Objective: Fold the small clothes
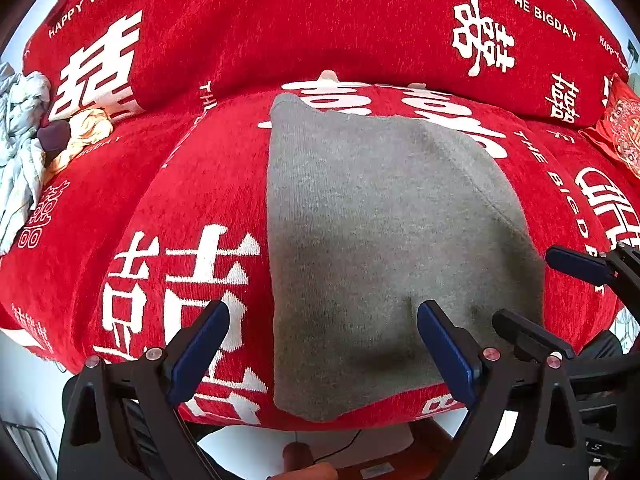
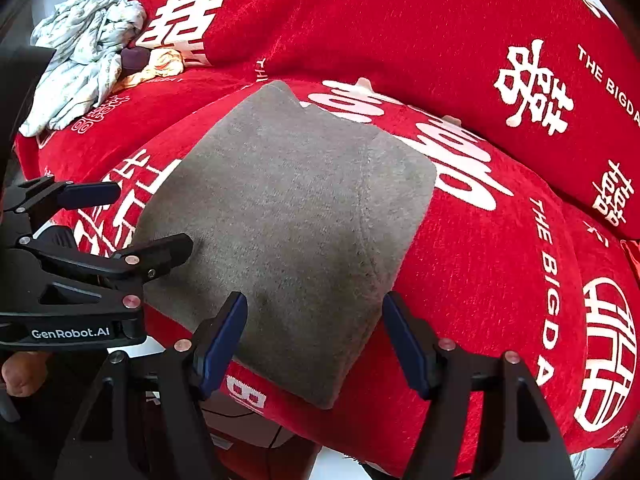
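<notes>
Item 1: heap of pale crumpled clothes (image 2: 82, 52), far left on the sofa seat, a yellow-patterned piece (image 2: 162, 65) beside it. Item 2: left gripper (image 1: 322, 344), jaws spread apart, empty, above the near edge of the garment. Item 3: grey knit garment (image 1: 384, 248), folded flat into a rough rectangle, lying mid-seat on the red sofa cover (image 1: 192, 184) with white lettering. Item 4: right gripper (image 2: 314, 338), jaws wide, holding nothing, over the garment's near corner.
</notes>
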Motion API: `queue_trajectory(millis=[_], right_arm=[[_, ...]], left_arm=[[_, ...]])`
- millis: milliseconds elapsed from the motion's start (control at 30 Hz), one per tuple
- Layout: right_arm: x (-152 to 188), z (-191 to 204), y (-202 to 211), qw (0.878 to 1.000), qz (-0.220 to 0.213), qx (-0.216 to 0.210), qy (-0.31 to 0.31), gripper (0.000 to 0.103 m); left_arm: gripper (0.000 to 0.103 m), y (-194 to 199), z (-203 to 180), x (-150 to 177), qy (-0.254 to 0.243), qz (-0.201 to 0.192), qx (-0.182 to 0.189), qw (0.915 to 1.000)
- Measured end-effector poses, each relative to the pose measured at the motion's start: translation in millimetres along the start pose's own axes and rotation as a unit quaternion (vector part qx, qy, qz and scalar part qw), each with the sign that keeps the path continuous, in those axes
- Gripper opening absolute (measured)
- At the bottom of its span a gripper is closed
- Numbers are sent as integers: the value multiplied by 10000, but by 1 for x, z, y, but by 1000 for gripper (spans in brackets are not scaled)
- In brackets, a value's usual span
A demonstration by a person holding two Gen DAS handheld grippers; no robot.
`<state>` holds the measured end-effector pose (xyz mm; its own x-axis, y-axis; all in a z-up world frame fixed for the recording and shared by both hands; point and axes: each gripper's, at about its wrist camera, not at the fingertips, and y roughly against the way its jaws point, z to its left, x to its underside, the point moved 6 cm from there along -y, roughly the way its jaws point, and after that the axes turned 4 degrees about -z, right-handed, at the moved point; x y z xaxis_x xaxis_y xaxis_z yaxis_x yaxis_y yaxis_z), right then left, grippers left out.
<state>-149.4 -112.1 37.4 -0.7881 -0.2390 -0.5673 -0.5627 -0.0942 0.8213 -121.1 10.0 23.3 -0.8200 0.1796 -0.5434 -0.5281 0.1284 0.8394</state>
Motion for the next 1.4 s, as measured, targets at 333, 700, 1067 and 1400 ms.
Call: queue_trajectory(millis=[333,700,1067,1400], right_arm=[[0,4,-1,10000,17,2,20,73],[-1,4,-1,10000,26,7,11,73],[-1,4,-2,10000,23,5,3,73],[-2,1,-4,10000,-16,-68,-45,73]], left_arm=[[96,0,-1,0,22,20,49,10000],[96,-1,-1,1,34,32,52,10000],[96,-2,-1,0,34,58,56,10000],[96,-4,-4,-2,8,101,10,9999]])
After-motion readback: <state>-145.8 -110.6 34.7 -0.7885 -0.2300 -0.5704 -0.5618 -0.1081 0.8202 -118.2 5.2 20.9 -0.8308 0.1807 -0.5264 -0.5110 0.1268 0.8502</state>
